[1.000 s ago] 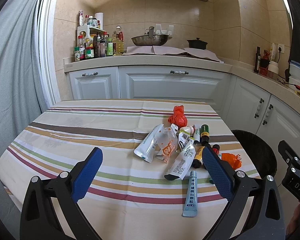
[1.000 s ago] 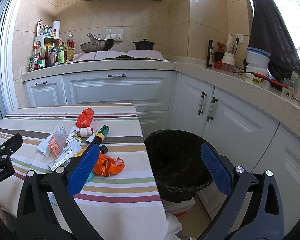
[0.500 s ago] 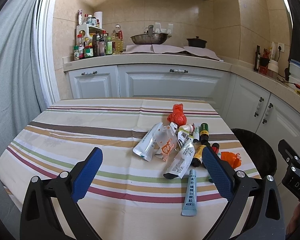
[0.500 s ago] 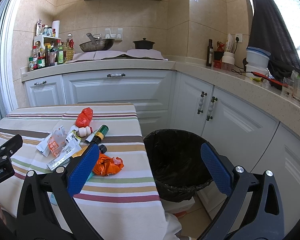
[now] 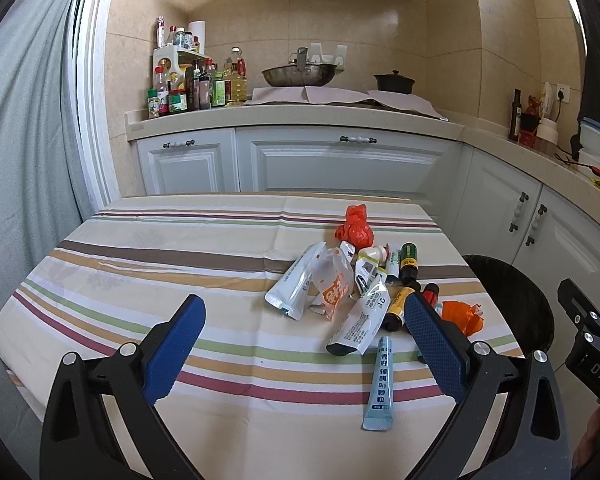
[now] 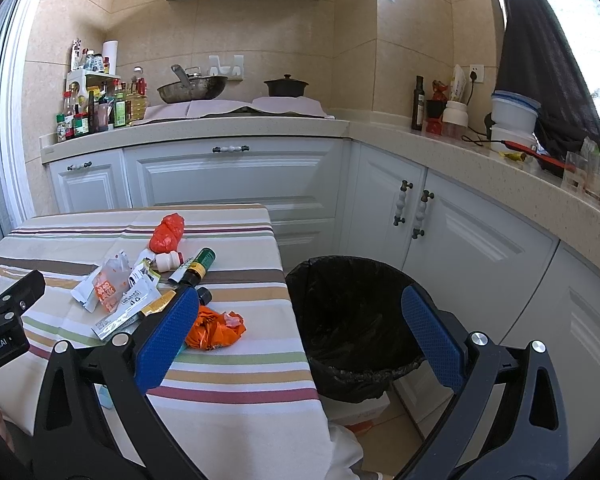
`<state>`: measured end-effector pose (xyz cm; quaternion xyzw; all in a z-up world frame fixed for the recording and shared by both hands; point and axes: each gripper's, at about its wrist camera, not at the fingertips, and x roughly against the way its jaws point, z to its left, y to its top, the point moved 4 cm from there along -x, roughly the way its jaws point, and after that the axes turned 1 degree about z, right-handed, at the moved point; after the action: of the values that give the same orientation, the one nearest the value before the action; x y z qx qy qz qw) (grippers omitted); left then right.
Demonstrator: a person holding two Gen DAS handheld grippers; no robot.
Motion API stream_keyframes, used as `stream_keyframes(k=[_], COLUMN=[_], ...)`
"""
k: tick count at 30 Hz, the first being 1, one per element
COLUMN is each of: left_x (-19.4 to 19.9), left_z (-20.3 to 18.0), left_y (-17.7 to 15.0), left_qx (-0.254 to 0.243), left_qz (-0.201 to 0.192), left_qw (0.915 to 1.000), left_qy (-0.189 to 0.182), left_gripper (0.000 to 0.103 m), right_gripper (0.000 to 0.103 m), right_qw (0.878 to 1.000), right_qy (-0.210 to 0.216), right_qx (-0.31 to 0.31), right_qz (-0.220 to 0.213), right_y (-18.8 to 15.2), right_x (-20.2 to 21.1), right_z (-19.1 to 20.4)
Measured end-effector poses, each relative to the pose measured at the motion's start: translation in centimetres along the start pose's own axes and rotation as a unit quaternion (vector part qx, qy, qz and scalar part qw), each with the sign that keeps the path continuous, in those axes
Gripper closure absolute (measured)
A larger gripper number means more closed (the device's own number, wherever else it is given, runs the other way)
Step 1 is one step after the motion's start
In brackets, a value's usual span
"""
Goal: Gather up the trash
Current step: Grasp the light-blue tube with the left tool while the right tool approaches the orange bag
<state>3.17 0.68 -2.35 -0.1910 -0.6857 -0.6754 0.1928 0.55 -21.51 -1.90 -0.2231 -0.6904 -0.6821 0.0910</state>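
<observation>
A pile of trash lies on the striped tablecloth (image 5: pixel 140 264): white pouches (image 5: pixel 296 286), a red bag (image 5: pixel 354 230), small dark bottles (image 5: pixel 408 260), a crumpled orange wrapper (image 5: pixel 460 316) and a light blue tube (image 5: pixel 382 384). My left gripper (image 5: pixel 304 344) is open and empty, held above the table's near edge. My right gripper (image 6: pixel 300 336) is open and empty, to the right of the pile, with the orange wrapper (image 6: pixel 214 330) by its left finger. A black-lined bin (image 6: pixel 352 320) stands right of the table.
White cabinets (image 5: pixel 340 160) and a countertop with condiment bottles (image 5: pixel 188 88), a wok (image 5: pixel 300 74) and a black pot (image 5: pixel 394 82) run behind and to the right. A grey curtain (image 5: pixel 24 140) hangs at the left.
Both grippers stay open and empty. The left wrist view has shifted slightly, so the pile sits a little lower and closer. The right gripper has hardly moved.
</observation>
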Motion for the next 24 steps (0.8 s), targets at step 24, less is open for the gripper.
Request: stream_keyframes(k=[24], left_x=[-4.8], left_z=[-3.4], left_y=[-5.6], left_qx=[-0.047], left_qz=[0.108], left_qw=[0.9929], left_qy=[-0.018], left_gripper=[0.007], right_gripper=[0.005], right_qw=[0.997], right_qy=[0.006], right_qx=[-0.013], right_qz=[0.076], right_y=[-4.6], right_x=[-4.7], right_z=[-1.5])
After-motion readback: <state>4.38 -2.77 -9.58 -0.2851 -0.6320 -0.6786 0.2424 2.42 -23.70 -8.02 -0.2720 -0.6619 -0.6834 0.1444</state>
